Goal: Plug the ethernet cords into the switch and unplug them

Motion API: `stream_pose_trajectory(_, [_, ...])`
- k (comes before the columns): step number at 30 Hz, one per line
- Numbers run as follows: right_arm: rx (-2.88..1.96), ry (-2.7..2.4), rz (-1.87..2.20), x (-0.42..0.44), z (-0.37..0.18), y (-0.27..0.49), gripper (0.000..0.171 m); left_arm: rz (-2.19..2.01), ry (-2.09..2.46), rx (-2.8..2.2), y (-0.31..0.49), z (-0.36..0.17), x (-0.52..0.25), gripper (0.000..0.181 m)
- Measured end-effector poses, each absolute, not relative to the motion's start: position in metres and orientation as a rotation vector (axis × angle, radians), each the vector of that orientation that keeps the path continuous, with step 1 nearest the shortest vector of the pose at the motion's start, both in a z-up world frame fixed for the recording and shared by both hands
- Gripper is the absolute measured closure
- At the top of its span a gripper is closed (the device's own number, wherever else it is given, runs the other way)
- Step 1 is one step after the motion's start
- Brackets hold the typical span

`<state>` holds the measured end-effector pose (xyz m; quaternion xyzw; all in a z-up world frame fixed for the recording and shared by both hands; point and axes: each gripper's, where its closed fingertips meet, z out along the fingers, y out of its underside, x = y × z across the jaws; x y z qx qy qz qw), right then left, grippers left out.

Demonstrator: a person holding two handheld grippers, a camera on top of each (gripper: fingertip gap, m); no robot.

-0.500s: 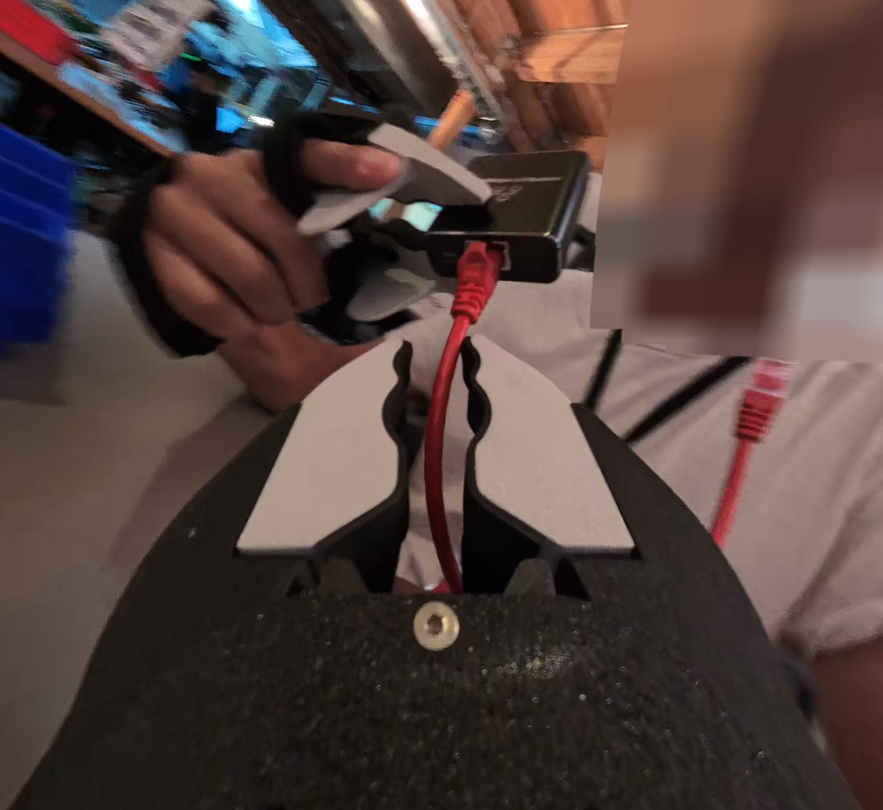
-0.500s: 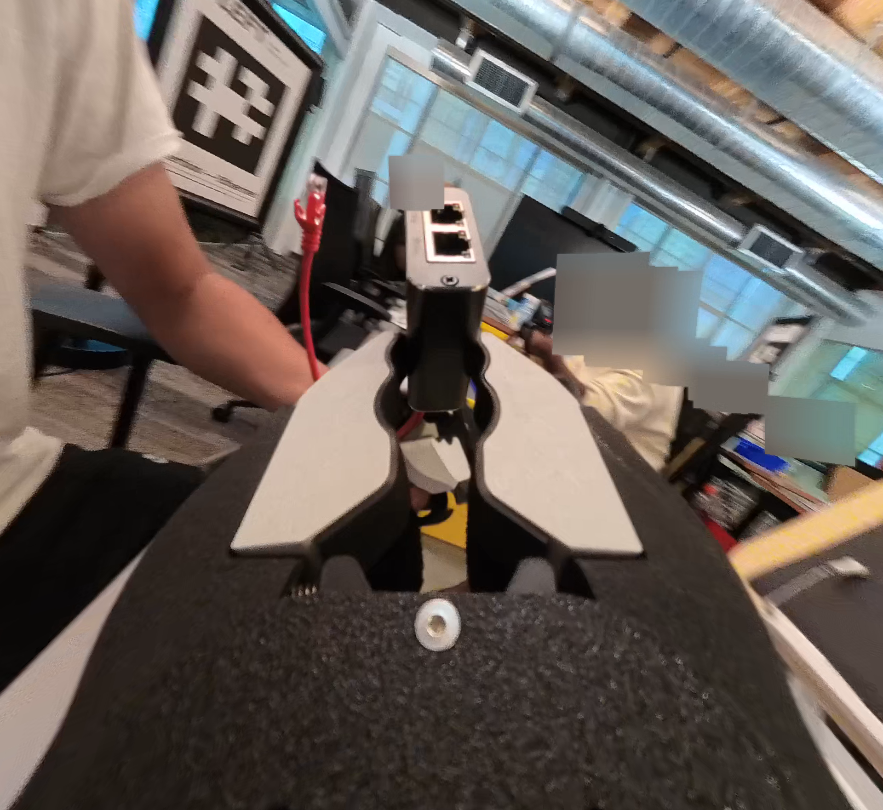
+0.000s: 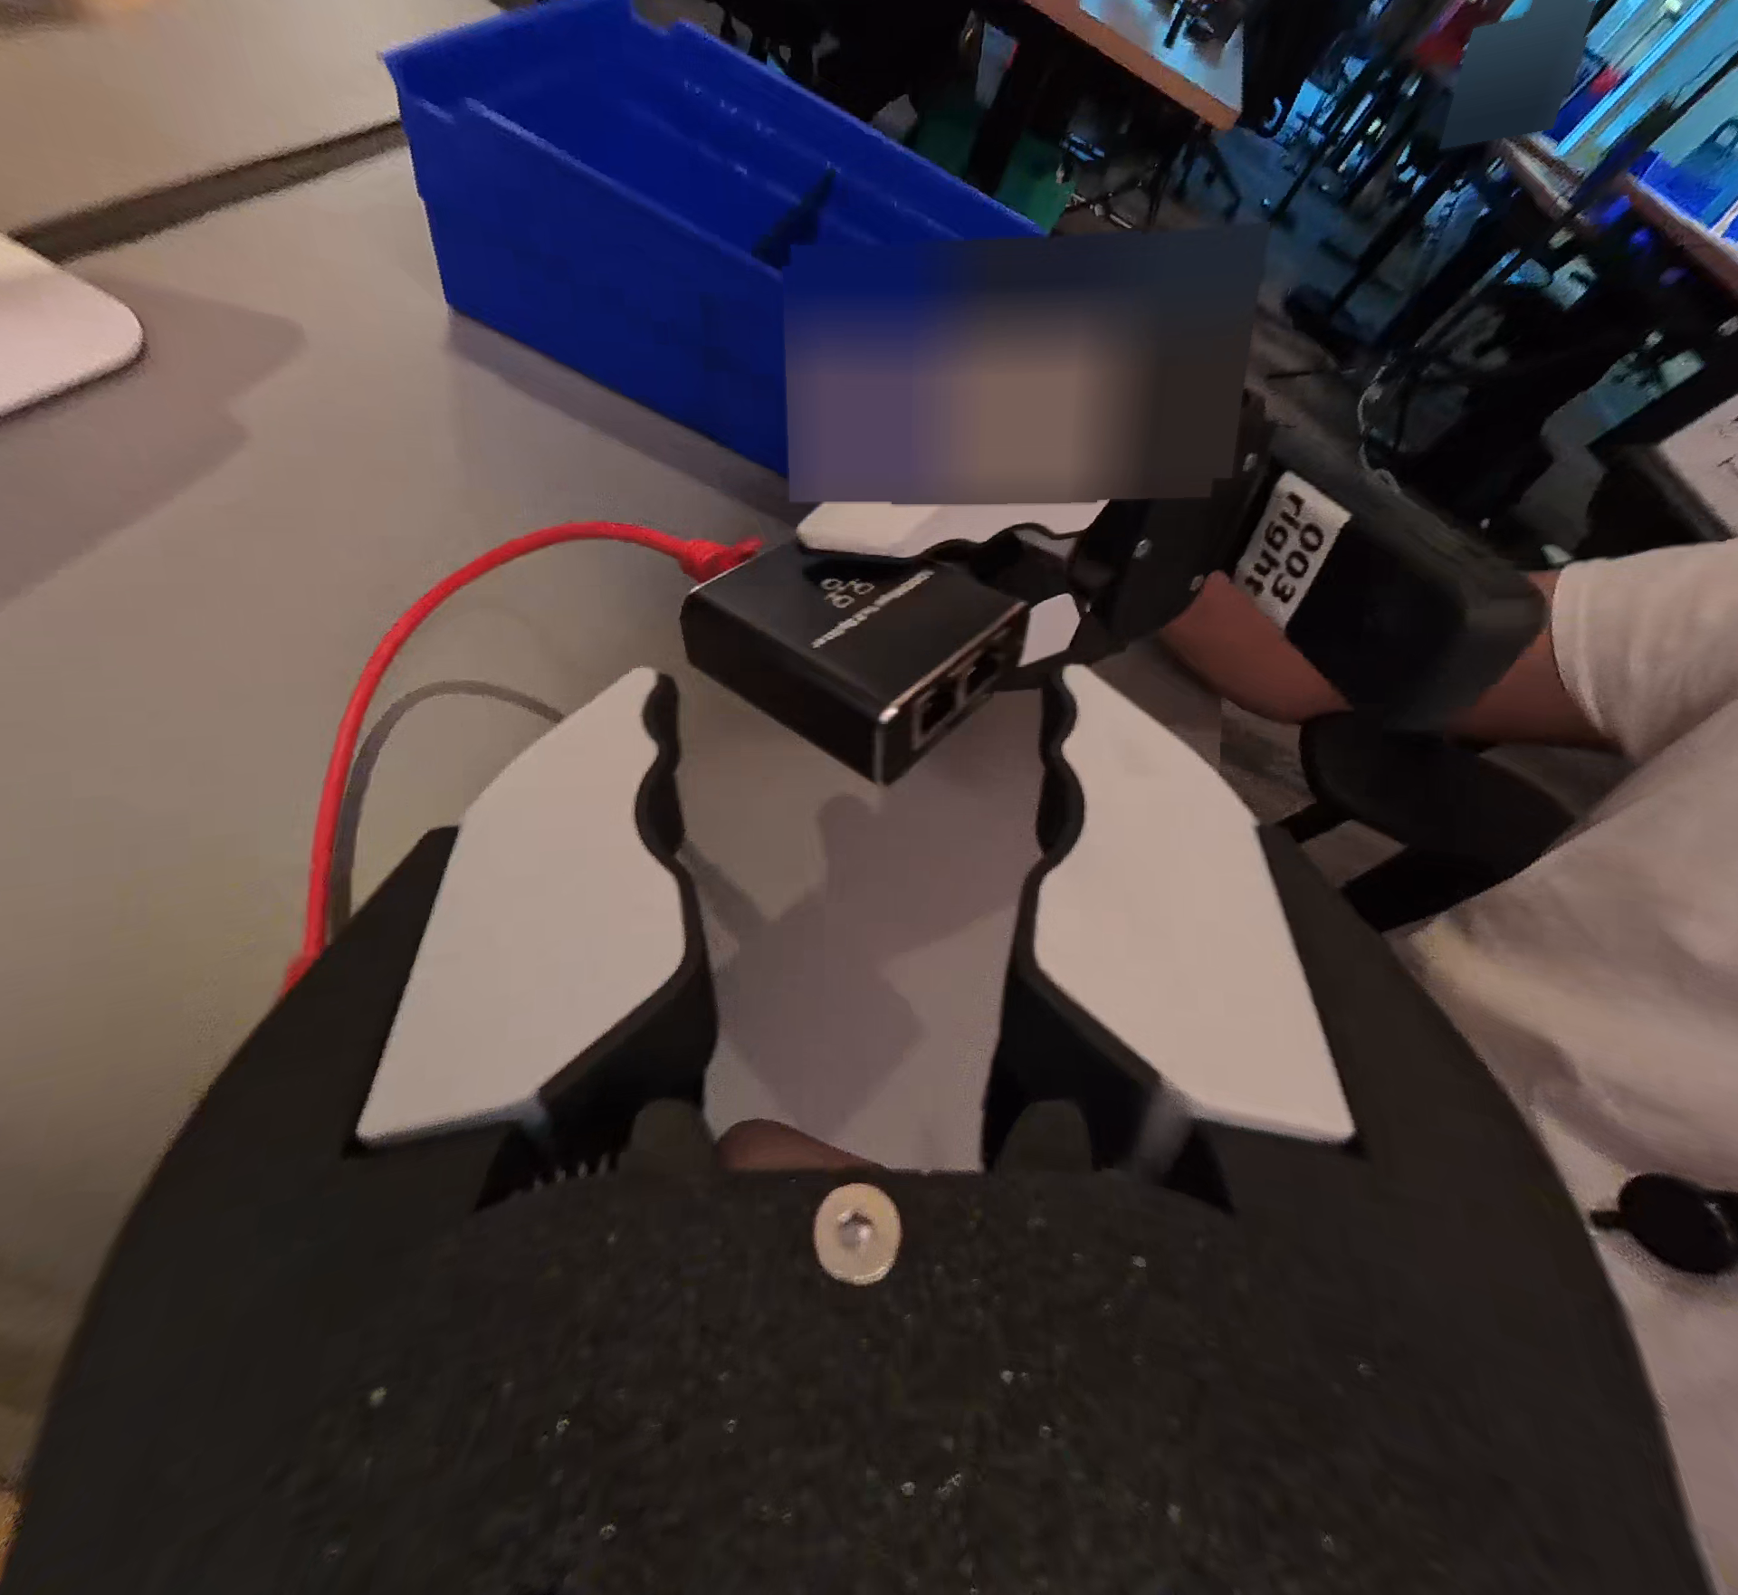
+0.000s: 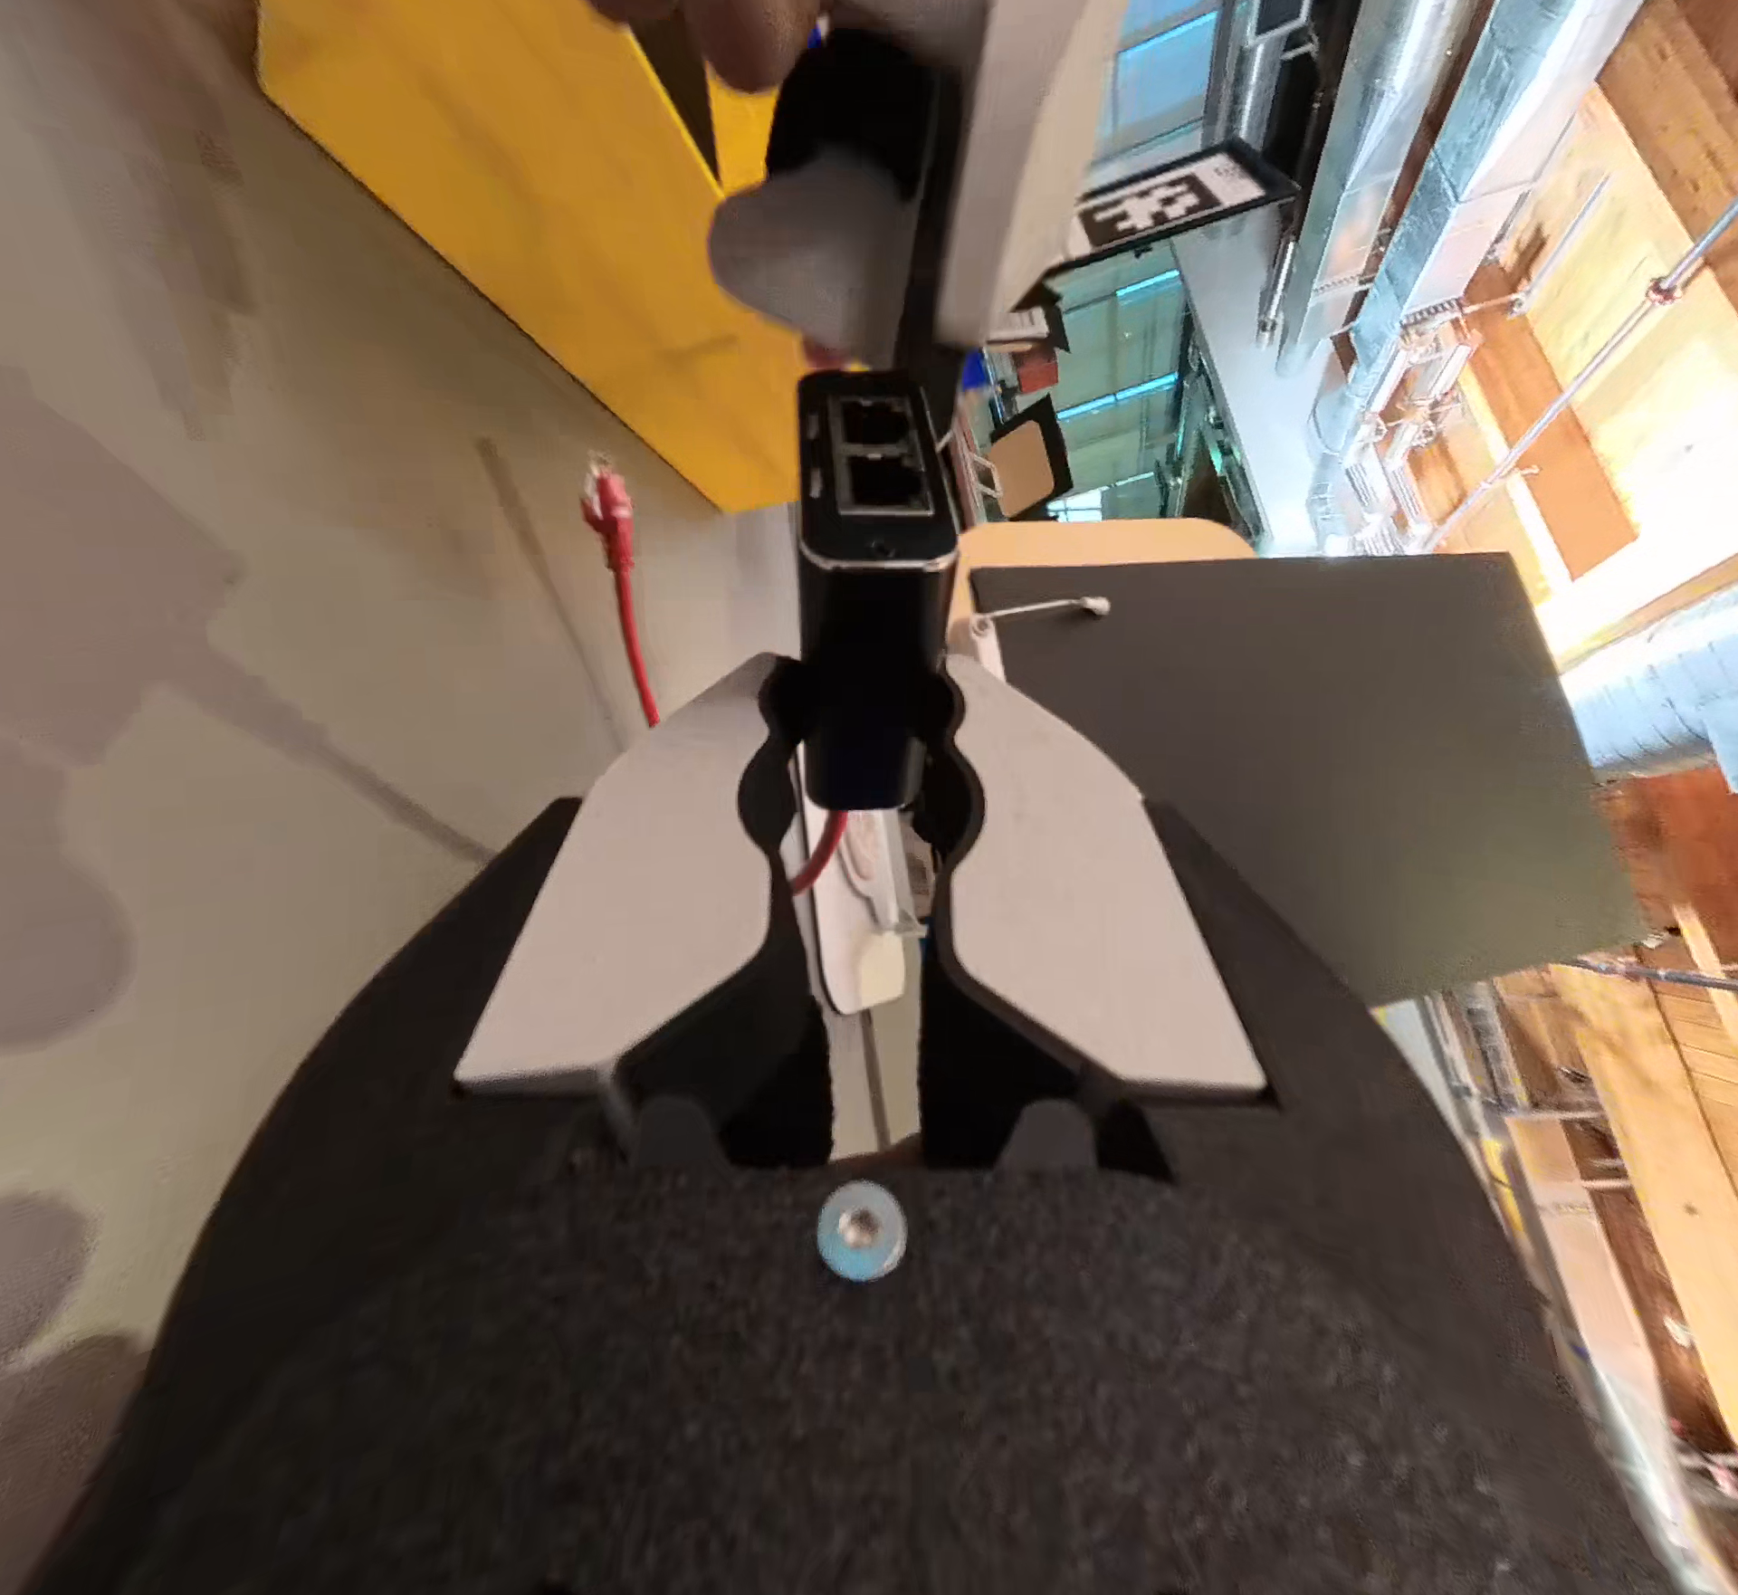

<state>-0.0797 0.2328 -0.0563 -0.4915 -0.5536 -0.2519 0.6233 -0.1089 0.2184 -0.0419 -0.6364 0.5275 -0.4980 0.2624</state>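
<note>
left wrist view takes in the grey table and, at its far side, a blue bin with dividers. nearer lies the black switch, tilted, its two empty ports facing the camera. a red cord loops over the table from the lower left and meets the switch's far end; whether its plug is seated cannot be told from this side. the right gripper reaches in from the right and pinches the switch at its far end, a blurred patch covering part of it. the left gripper hangs just short of the switch, jaws spread wide with nothing between them, and nothing blocks the way to the ports

right wrist view adds what the other cannot see: the right gripper has its jaws drawn in tight on the switch, which sticks out past the fingertips with both ports open to view. a red strand runs from the switch's near end back between the jaws. a second red plug lies loose on the table, left of the switch and apart from it. behind it sits a yellow bin. a grey finger of the left gripper hovers just beyond the ports
</note>
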Motion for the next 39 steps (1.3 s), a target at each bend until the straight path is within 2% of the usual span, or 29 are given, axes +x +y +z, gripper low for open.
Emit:
stream_pose_trajectory(2, [-1.106, -1.266, -0.519, -0.086, -0.057, 0.229, 0.145, -1.452, 1.384, -1.739, 0.216, -0.048, -0.104, 0.102])
stream_pose_trajectory(4, [-1.107, -1.253, -0.457, -0.091, -0.056, 0.226, 0.145, -1.561, 1.364, -1.721, 0.211, -0.049, -0.1, 0.108])
stream_pose_trajectory(10, [-1.171, -1.284, -0.381, -0.092, -0.073, 0.228, 0.145, -1.472, 1.443, -1.765, 0.209, -0.072, -0.094, 0.111])
stream_pose_trajectory(13, [-1.147, -1.306, -0.337, -0.103, -0.074, 0.221, 0.138, -1.48, 1.477, -1.814, 0.207, -0.081, -0.094, 0.111])
stream_pose_trajectory(16, [-1.117, -1.334, -0.368, -0.108, -0.075, 0.218, 0.144, -1.508, 1.495, -1.83, 0.206, -0.083, -0.093, 0.111])
stream_pose_trajectory(20, [-1.122, -1.332, -0.413, -0.105, -0.075, 0.222, 0.145, -1.517, 1.464, -1.814, 0.21, -0.081, -0.09, 0.111])
stream_pose_trajectory(23, [-1.141, -1.25, -0.518, -0.096, -0.072, 0.236, 0.145, -1.363, 1.367, -1.819, 0.226, -0.074, -0.091, 0.112])
stream_pose_trajectory(25, [-1.206, -1.188, -0.659, -0.078, -0.077, 0.255, 0.145, -1.217, 1.306, -1.804, 0.235, -0.063, -0.106, 0.115])
stream_pose_trajectory(29, [-1.254, -1.085, -0.896, -0.046, -0.085, 0.283, 0.145, -1.056, 1.163, -1.828, 0.217, -0.062, -0.162, 0.136])
stream_pose_trajectory(36, [-1.278, -1.143, -0.798, -0.052, -0.132, 0.302, 0.145, -0.955, 1.031, -1.897, 0.129, -0.138, -0.246, 0.149])
stream_pose_trajectory(39, [-1.315, -1.126, -0.713, -0.059, -0.138, 0.304, 0.145, -0.892, 1.04, -1.909, 0.133, -0.134, -0.257, 0.148])
